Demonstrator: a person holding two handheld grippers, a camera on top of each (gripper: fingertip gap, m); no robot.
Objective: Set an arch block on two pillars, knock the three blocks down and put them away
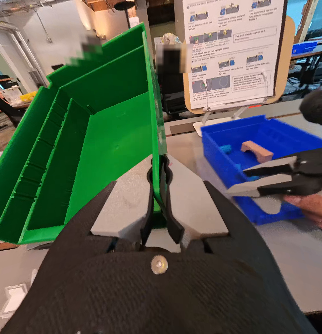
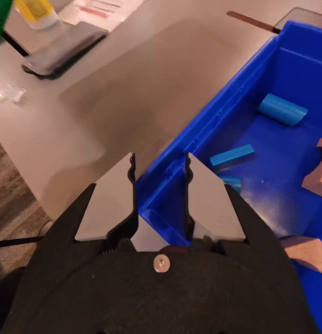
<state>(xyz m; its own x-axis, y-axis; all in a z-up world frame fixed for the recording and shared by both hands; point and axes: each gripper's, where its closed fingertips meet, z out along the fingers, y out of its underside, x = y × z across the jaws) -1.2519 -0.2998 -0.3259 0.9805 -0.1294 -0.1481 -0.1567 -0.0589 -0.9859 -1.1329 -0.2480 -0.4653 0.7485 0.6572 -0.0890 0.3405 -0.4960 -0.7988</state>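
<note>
From the left wrist, the left gripper (image 1: 159,162) pinches the tilted green bin's (image 1: 102,144) side wall. From the right wrist, the right gripper's (image 2: 160,159) spread fingers straddle the blue bin's (image 2: 219,130) wall; blue blocks (image 2: 283,112) and the wooden arch (image 2: 317,171) lie inside.

Taking the bin (image 1: 229,162) on the table (image 1: 183,144) as landmark: inside it lie an arch block (image 1: 257,151), a cylinder block (image 2: 283,112) nearer its far wall, and a flat block (image 2: 231,157) toward its left wall. A tilted second bin (image 1: 102,135) stands to its left, raised, it seems, off the table. Behind it stands an instruction board (image 1: 232,54). At its near left corner, the right gripper (image 2: 160,162) straddles the wall.
</note>
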